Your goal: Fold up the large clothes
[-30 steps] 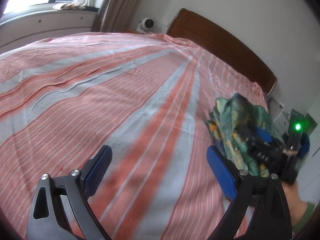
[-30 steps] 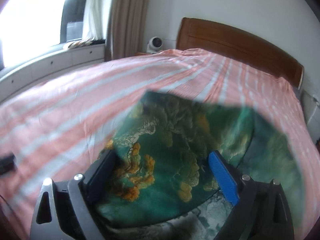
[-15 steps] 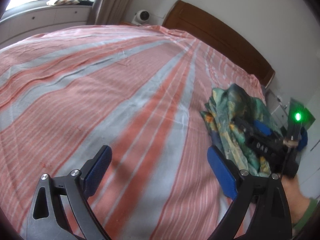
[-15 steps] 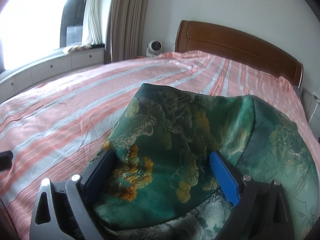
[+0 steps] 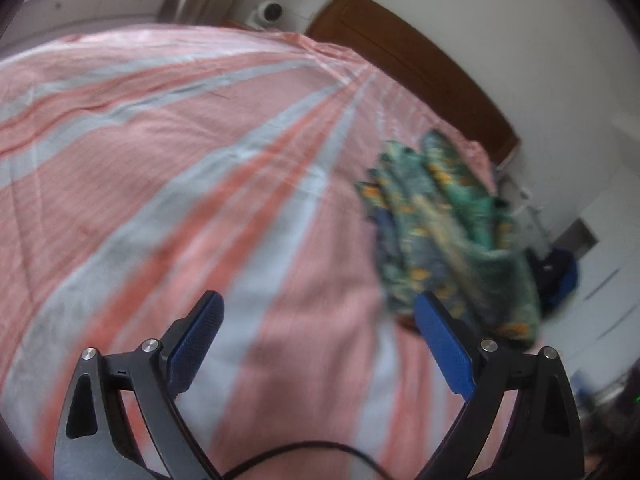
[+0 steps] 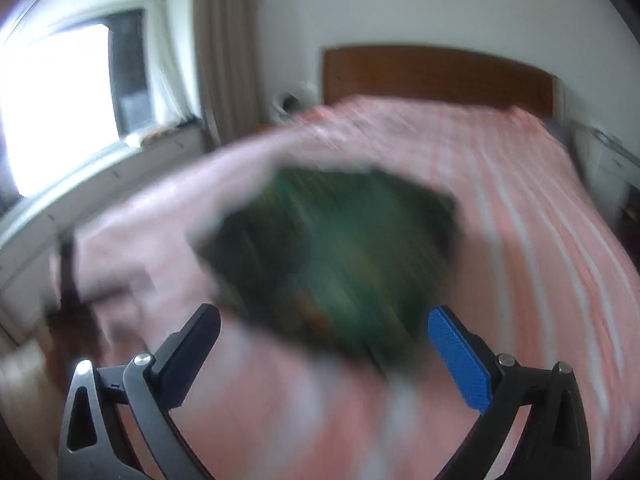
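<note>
garment dropped on the bed, fold not yet begun

we judge this to be the laying-out step. the crumpled green and orange printed garment (image 5: 448,232) lies bunched on the pink and grey striped bedsheet (image 5: 168,168), toward the brown wooden headboard (image 5: 412,64). our left gripper (image 5: 318,340) and right gripper (image 6: 326,350) both gape wide with nothing between the fingers. next we need to find two corners and spread the cloth flat. half a second ago the fabric sat between the right fingers; now it rests ahead of them, blurred.
</note>
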Demonstrator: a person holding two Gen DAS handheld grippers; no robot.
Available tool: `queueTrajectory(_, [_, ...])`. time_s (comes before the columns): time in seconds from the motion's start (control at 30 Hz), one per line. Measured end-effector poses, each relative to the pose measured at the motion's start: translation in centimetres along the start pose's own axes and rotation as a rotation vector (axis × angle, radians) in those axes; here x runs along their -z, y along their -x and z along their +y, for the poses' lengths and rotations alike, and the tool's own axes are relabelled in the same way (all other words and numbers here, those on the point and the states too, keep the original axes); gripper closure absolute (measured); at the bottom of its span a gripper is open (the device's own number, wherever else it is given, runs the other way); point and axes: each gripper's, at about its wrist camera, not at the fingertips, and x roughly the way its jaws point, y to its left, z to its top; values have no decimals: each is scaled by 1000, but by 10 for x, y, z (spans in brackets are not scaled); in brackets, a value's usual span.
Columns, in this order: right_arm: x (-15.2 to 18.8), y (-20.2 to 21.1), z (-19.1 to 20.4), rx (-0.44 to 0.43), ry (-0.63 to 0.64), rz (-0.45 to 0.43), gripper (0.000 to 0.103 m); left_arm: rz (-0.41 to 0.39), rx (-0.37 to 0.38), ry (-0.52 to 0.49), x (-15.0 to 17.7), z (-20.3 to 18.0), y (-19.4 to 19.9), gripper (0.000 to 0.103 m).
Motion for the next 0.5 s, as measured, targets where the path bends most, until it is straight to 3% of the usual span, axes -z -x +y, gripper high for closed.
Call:
queueTrajectory(0.1, [90,32,-48,89,-115,147,1,47,123,-3,-8,-21,14,6])
queueTrajectory(0.2, [136,58,-77,113,-278,212,1,86,183,-75,-22,-52,26,6])
queueTrajectory(0.3, [140,72,-90,109,-375,233,1,104,164,-174,-29,-81,35,6])
queueTrajectory(0.4, [118,75,-87,115,-333,215,1,93,133,-294,-23,-107,42,4])
queueTrajectory(0.5, [96,73,-82,111,-299,200,1,130,70,-342,-18,-119,35,4])
